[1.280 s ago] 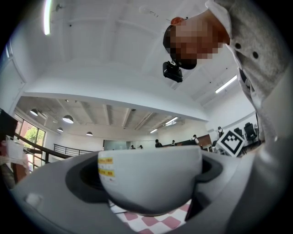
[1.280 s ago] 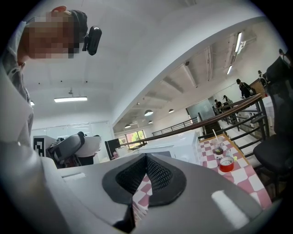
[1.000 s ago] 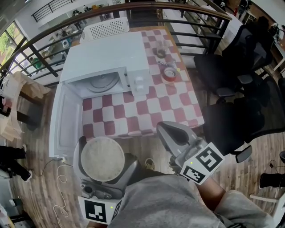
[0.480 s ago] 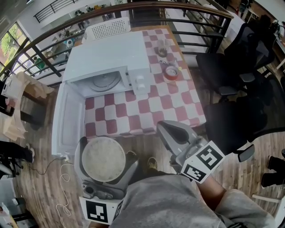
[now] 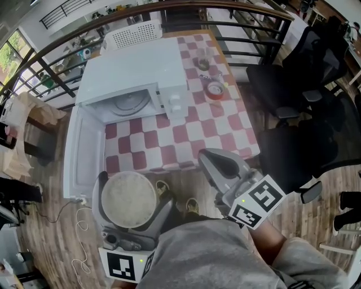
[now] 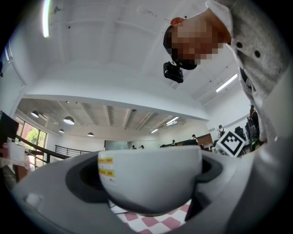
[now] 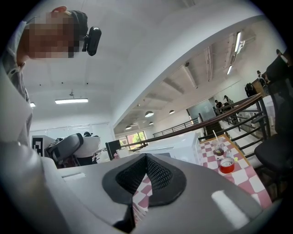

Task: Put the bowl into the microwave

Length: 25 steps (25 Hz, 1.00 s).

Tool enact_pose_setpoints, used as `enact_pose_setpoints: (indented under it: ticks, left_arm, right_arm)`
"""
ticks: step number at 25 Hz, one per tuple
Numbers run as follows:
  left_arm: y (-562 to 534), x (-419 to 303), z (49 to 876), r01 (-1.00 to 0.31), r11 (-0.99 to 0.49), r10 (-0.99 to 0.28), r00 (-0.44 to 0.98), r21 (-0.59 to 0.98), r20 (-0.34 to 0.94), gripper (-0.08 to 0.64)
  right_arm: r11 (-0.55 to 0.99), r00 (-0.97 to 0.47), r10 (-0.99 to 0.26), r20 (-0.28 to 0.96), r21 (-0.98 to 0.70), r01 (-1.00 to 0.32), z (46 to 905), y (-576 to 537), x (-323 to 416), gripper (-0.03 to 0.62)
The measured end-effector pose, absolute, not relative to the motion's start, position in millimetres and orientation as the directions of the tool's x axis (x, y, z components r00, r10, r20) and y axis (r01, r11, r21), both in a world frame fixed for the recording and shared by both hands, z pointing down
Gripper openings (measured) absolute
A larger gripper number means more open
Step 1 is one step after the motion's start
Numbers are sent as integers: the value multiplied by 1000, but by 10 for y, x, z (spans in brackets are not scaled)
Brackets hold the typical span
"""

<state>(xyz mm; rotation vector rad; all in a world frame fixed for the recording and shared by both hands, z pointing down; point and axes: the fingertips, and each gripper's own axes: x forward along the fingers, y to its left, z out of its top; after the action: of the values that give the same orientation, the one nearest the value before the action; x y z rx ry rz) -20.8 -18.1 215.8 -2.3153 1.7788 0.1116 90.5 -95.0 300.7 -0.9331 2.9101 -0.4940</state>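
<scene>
My left gripper is shut on a white bowl, held level in front of the table's near edge, below the open microwave door. In the left gripper view the bowl fills the space between the jaws, a yellow label on its side. The white microwave stands at the table's far left with its door swung out to the left and a glass turntable inside. My right gripper is shut and empty, near the table's front edge at the right; its jaws meet in the right gripper view.
A red-and-white checked tablecloth covers the table. A red tape roll and a glass cup sit at the far right of it. A white chair and dark railing are behind, black office chairs to the right.
The view has shifted slightly; the bowl in my left gripper has edged a little left and down. The right gripper has barely moved.
</scene>
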Motion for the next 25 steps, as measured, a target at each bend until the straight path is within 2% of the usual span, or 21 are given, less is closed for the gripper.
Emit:
enact_pose_setpoints:
  ticks: [12,25]
  left_arm:
    - [-497,-461,2297,-962,-254,-948,267,-98,-173,538]
    - [-1212,-1028,2539,-959,-281,-948,284,-46,-141,537]
  right_arm:
    - [764,-815,-575,73,-310,-566,3069,-1238,642,0]
    - [758,-807,-577,126,-286,-586,3159,-1846,32,0]
